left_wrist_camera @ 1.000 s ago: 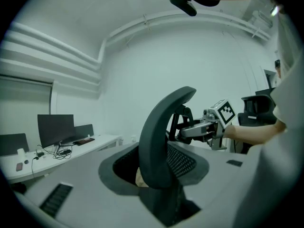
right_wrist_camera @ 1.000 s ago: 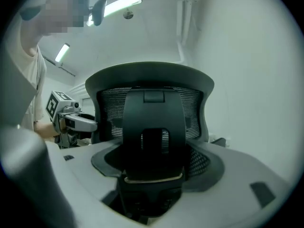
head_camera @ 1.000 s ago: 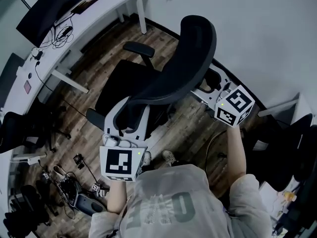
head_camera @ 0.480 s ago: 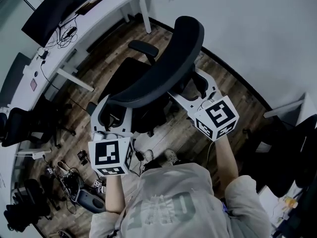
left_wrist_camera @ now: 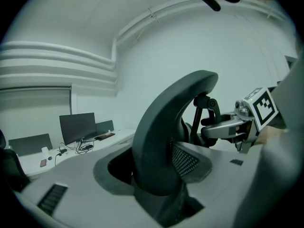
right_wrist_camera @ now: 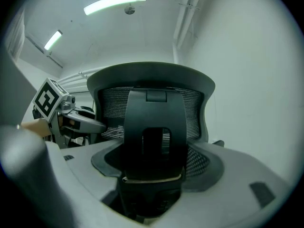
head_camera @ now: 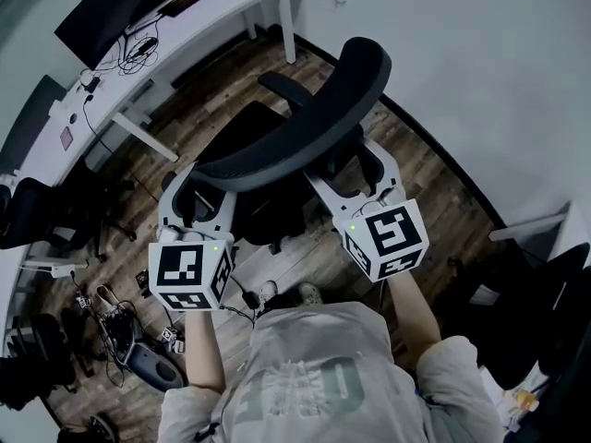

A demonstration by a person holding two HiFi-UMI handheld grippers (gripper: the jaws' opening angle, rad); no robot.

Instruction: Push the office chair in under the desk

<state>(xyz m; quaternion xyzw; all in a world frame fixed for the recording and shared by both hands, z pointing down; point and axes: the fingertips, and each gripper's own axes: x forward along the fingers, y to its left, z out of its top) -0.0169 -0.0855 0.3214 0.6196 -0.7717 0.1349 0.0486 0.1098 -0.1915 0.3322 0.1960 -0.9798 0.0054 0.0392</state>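
Note:
A black office chair (head_camera: 295,127) stands on the wood floor, its seat facing the white desk (head_camera: 175,40) at the upper left. My left gripper (head_camera: 196,201) straddles the left end of the curved backrest (left_wrist_camera: 161,137). Its jaws are opening, and a dark gap shows beside the backrest edge. My right gripper (head_camera: 346,169) straddles the black back support (right_wrist_camera: 154,127) behind the mesh, jaws wide, and I see no squeeze on it. Each gripper view shows the other gripper: the right gripper (left_wrist_camera: 237,127) and the left gripper (right_wrist_camera: 61,113).
A monitor (head_camera: 102,12) and cables lie on the desk. Another black chair (head_camera: 28,229) stands at the left, and more dark chairs (head_camera: 545,284) at the right. Cables and small gear (head_camera: 129,340) litter the floor at the lower left. A white wall (head_camera: 480,63) runs behind the chair.
The right gripper has swung left from beside the chair onto its back support. The left gripper has shifted left along the backrest's end. The chair back now sits between both grippers.

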